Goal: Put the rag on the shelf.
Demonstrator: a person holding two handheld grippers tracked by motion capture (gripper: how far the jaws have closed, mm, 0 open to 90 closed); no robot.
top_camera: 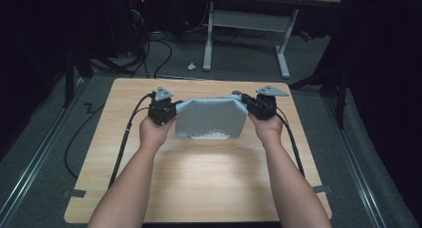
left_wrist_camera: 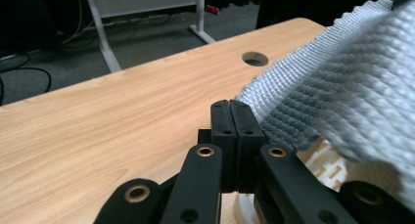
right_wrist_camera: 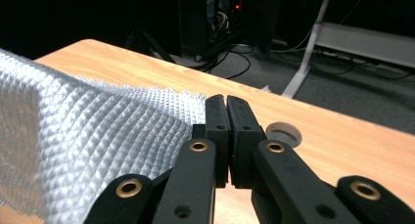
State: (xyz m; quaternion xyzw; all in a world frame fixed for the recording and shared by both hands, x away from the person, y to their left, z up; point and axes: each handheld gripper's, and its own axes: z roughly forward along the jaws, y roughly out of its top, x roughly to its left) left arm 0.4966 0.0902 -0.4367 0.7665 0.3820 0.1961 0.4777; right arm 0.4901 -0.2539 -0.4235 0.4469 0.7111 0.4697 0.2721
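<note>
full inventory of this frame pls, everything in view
cloth: 1, light blue-grey, waffle weave, held up over table centre between both grippers
white object: 1, under cloth, mostly hidden, cannot identify
table: 1, light wood, with a round hole
desk frame: 1, white, on floor behind table
cables: several, black, on floor at far left
left gripper: 1, black, shut on cloth's left edge
right gripper: 1, black, shut on cloth's right edge
forearms: 2, entering from bottom
</note>
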